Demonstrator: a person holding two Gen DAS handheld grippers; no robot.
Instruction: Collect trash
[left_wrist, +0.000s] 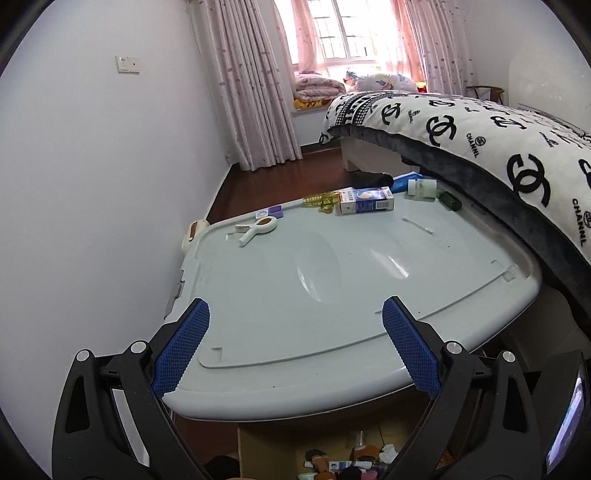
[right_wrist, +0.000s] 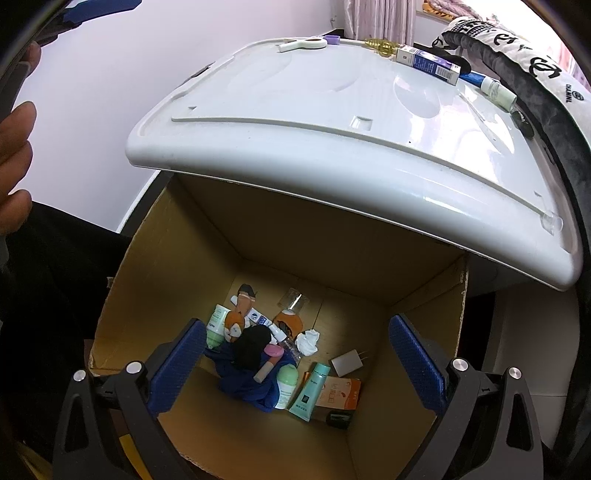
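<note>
1. Two grippers are in play, and both stand spread wide with nothing between their blue pads. The left gripper (left_wrist: 295, 325) hovers over the near part of a pale plastic lid (left_wrist: 351, 295); the right gripper (right_wrist: 297, 343) hangs above the mouth of a cardboard box (right_wrist: 155, 258).

2. Around the left gripper the lid is bare: its near half, up to the rounded front rim, holds nothing. The clutter sits along the far edge: a white clip (left_wrist: 256, 229), a small purple box (left_wrist: 275, 211), a yellow-amber plastic piece (left_wrist: 321, 201), a blue-and-white carton (left_wrist: 365, 201), a white bottle (left_wrist: 423, 188) lying on its side, a dark green object (left_wrist: 450, 201), and a cotton swab (left_wrist: 417, 225) lying alone nearer the middle.

3. To the right, a patterned quilt (left_wrist: 517, 155) overhangs the lid's edge and crowds that side. To the left, the lid ends close to a white wall (left_wrist: 92, 184).

4. Only the right wrist view looks down into the box. At its bottom lie collected items: a blue cloth (right_wrist: 247, 384), a teal tube (right_wrist: 310, 387), an orange carton (right_wrist: 340, 393), a white charger plug (right_wrist: 347, 363) and a crumpled tissue (right_wrist: 308, 341), among others. The box walls stand well apart from the fingers.

5. That view also catches a hand (right_wrist: 14, 158) at its left edge. The lid's front rim overhangs the box's far side.
</note>
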